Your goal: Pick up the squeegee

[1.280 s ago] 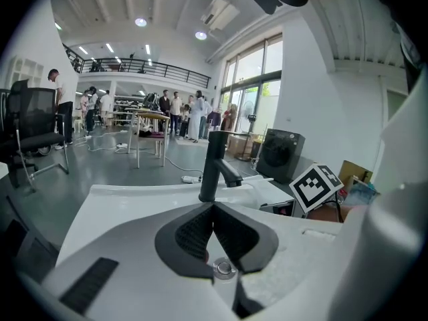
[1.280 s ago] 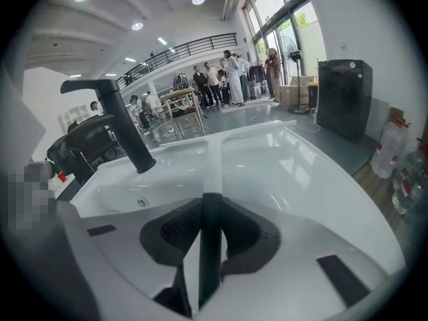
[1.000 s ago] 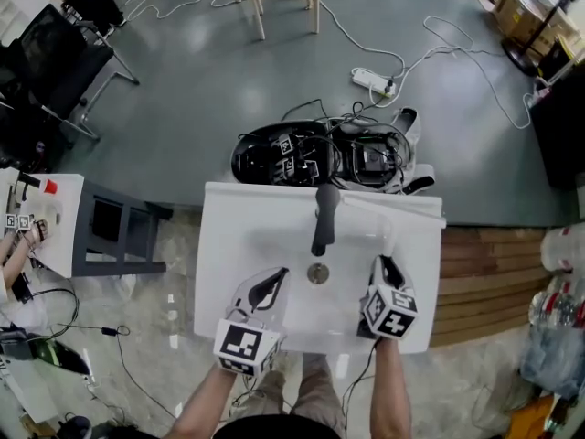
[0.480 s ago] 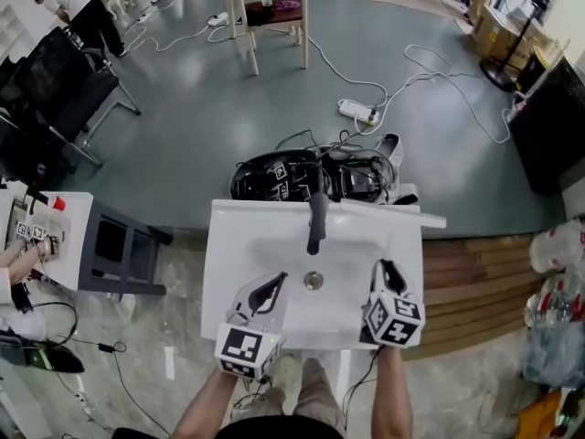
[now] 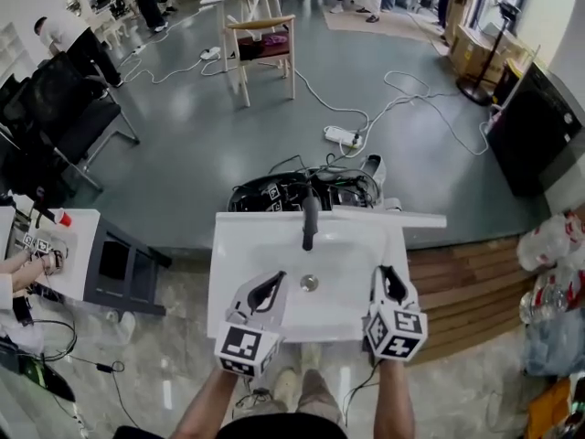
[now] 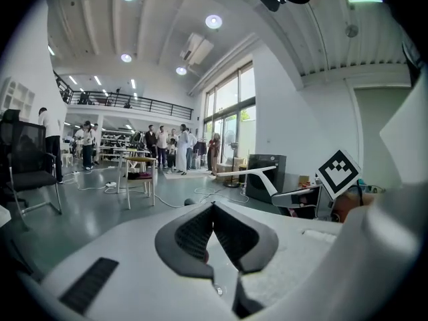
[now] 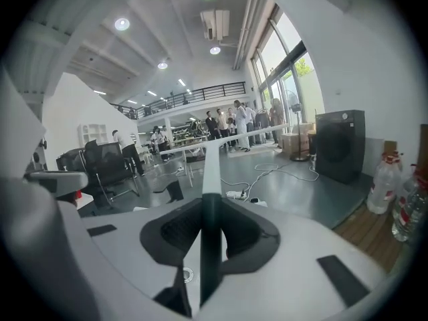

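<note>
Only the right gripper view shows the grip up close: the right gripper [image 7: 208,214] pinches the handle of the squeegee [image 7: 206,169] between its two fingers, while the left gripper view shows the left gripper [image 6: 212,209] with its fingers pressed together on nothing. From the head view you can see what those two miss, that the squeegee is over the right side of the sink [image 5: 239,245]. Its long handle points away from the person toward the back of the sink, and its white blade lies crosswise over the sink's back right corner.
</note>
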### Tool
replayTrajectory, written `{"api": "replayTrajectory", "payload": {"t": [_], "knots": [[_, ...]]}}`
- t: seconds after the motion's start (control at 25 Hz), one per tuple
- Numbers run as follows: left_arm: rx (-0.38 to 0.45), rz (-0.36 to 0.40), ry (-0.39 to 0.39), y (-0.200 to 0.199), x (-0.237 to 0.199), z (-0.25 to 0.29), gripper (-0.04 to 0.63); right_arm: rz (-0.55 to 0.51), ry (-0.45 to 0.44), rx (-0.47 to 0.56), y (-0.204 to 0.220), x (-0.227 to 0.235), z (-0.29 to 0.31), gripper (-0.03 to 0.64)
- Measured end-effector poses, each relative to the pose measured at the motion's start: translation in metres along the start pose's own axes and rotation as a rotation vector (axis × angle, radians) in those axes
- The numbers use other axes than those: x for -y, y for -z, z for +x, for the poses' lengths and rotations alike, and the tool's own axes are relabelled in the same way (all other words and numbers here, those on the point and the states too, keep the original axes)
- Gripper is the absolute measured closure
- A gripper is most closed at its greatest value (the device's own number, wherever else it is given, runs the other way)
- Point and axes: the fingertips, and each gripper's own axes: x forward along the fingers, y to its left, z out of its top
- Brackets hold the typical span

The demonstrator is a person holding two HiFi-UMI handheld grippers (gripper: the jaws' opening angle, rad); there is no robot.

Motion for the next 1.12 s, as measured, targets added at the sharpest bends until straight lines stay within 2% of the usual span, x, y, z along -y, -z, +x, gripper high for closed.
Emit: {"api": "replayTrajectory", "payload": {"t": [0.48,1.12], "knots": [[0.061,0.051,0.036,-0.028,0.032,-0.068,0.592,-0.077,0.007,0.139,-0.029,-0.028,-0.118,0.537],[0.1,0.096,0.082,-0.028,0.057,-0.151,0.592,-0.087,0.031,0.2,0.0,-0.072,-0.225,0.537]]}}
